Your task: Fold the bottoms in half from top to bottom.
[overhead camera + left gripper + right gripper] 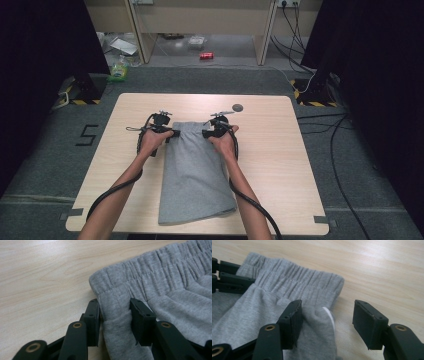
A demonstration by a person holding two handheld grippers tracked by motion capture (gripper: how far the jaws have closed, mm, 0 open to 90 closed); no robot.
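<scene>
A grey garment (195,170) with an elastic waistband (150,272) lies folded lengthwise on the table, waistband at the far end. My left gripper (169,134) is at its left edge just below the waistband. In the left gripper view the jaws (115,312) are shut on a raised fold of the grey cloth. My right gripper (208,132) is at the waistband's right corner. It is open (328,315): one pad touches the cloth beside a white label (330,315), and the other stands apart over bare wood. The left gripper (229,277) also shows across the waistband.
The light wooden table (280,165) has bare room on both sides of the garment. A small dark round spot (237,107) sits near the far edge. On the floor beyond lie a green bottle (119,70), a red can (206,55) and cables (340,150).
</scene>
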